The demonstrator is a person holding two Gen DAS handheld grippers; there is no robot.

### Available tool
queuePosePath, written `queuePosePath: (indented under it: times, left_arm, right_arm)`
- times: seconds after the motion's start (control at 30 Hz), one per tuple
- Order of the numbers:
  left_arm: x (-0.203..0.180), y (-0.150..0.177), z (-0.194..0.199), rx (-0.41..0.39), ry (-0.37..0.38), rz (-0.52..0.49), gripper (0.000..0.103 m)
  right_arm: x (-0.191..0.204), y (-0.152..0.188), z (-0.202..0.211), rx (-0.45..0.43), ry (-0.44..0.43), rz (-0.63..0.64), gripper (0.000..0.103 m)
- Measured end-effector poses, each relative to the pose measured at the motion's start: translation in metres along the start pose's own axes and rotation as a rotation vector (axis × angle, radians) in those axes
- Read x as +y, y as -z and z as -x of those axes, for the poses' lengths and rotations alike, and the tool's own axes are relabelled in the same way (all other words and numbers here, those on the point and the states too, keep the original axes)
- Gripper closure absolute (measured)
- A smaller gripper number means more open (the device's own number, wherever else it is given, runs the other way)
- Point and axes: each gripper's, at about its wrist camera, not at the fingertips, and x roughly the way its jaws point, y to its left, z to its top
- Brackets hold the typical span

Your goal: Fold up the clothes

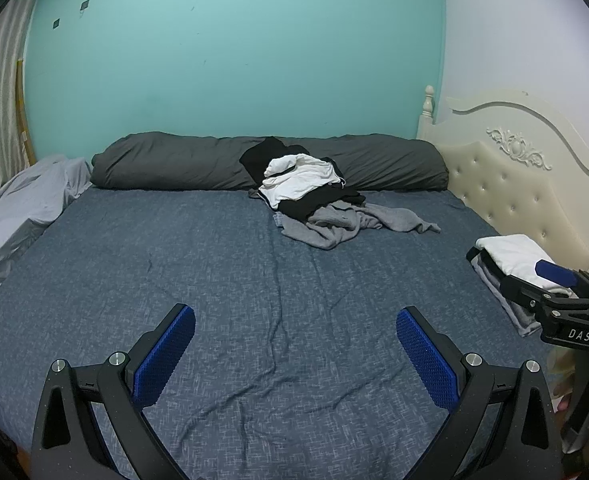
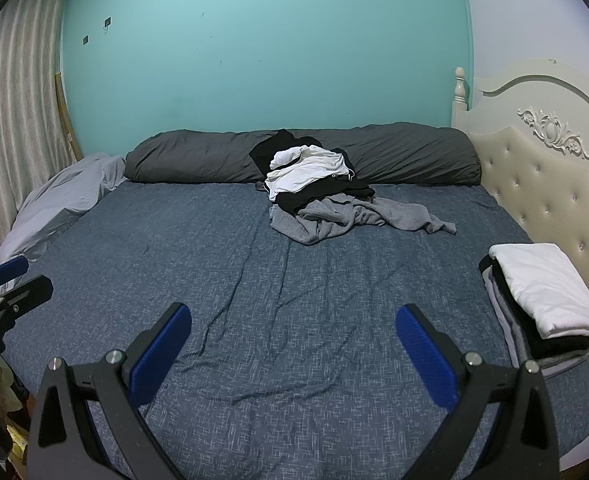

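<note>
Over by the far left a pale curtain (image 2: 10, 120) hangs beside the teal wall (image 2: 254, 60), with a crumpled light grey sheet (image 2: 66, 196) bunched at the edge of the blue-grey bedspread (image 2: 254, 300). Both tools hover above the bare middle of the bed, holding nothing: the left gripper (image 1: 294, 360) has its jaws spread wide, and the right gripper (image 2: 294, 360) stands just as wide apart. Further back, the unfolded clothes pile (image 2: 326, 192), black, white and grey, lies against a long dark grey bolster (image 2: 198, 156). On the right, a folded stack (image 2: 542, 300) topped with a white garment sits just beside the cream tufted headboard (image 2: 542, 184).
</note>
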Motion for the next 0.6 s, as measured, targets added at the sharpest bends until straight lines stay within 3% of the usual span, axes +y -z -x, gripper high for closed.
queuePosePath:
  times: [0.6]
  left_arm:
    - [-0.0012,-0.0009,-0.0005,-0.002,-0.001,-0.003,0.0]
  right_arm:
    - [0.0002,-0.0018,-0.0015,0.003,0.001,-0.003,0.0]
